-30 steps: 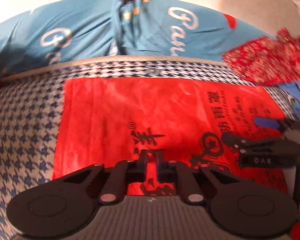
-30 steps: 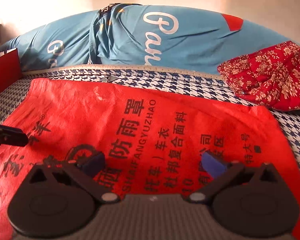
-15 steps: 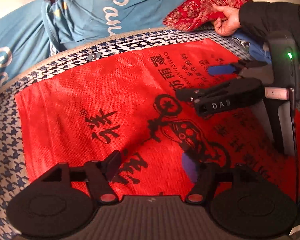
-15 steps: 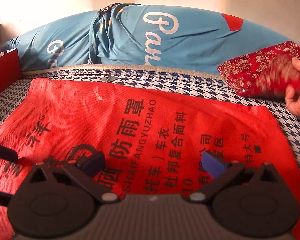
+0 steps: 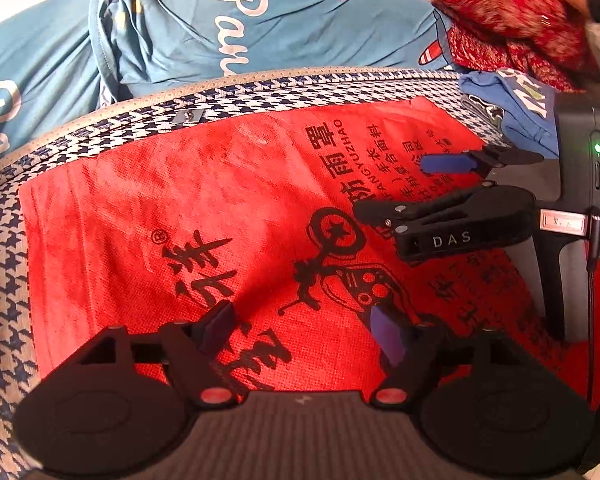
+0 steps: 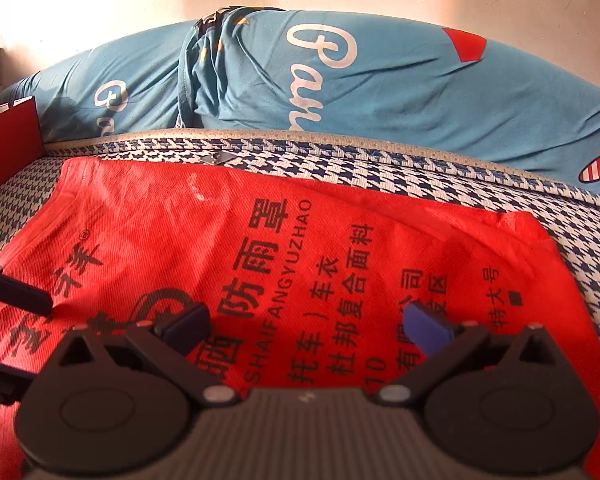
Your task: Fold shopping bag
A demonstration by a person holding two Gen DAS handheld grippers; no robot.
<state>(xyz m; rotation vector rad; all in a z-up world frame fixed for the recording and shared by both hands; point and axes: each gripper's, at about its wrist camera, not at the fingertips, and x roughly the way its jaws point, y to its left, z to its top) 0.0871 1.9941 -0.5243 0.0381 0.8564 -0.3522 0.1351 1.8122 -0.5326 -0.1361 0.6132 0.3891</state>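
My left gripper point(image 5: 304, 330) stands with its jaws wide apart; they have just been opening, and nothing is clamped between them. Only the flat red shopping bag point(image 5: 220, 216) shows in the gap below them. My right gripper point(image 6: 306, 326) also has its jaws spread wide, with nothing between the fingers point(image 6: 426, 330) but the bag surface underneath.

The shopping bag point(image 6: 300, 248) lies spread flat on a mat point(image 6: 420, 184) with a blue-and-white houndstooth pattern. Black printed characters and a drawing of a scooter cover its upper face. Its far edge runs close to the mat's beige border point(image 6: 340, 136). Its left edge lies on the houndstooth surface, inside the mat's left side.

In the left wrist view, the right gripper point(image 5: 444, 184) enters from the right, low over the right part of the bag, its blue finger pad point(image 5: 446, 163) over the printed text. Whether it touches the fabric I cannot tell.

Beyond the mat lies blue bedding point(image 6: 360, 80) with white script lettering. A red floral cloth point(image 5: 516, 20) sits at the far right, blurred. Folded blue fabric point(image 5: 512, 108) lies just below it, at the mat's right edge. A dark red box point(image 6: 8, 140) stands at the far left.
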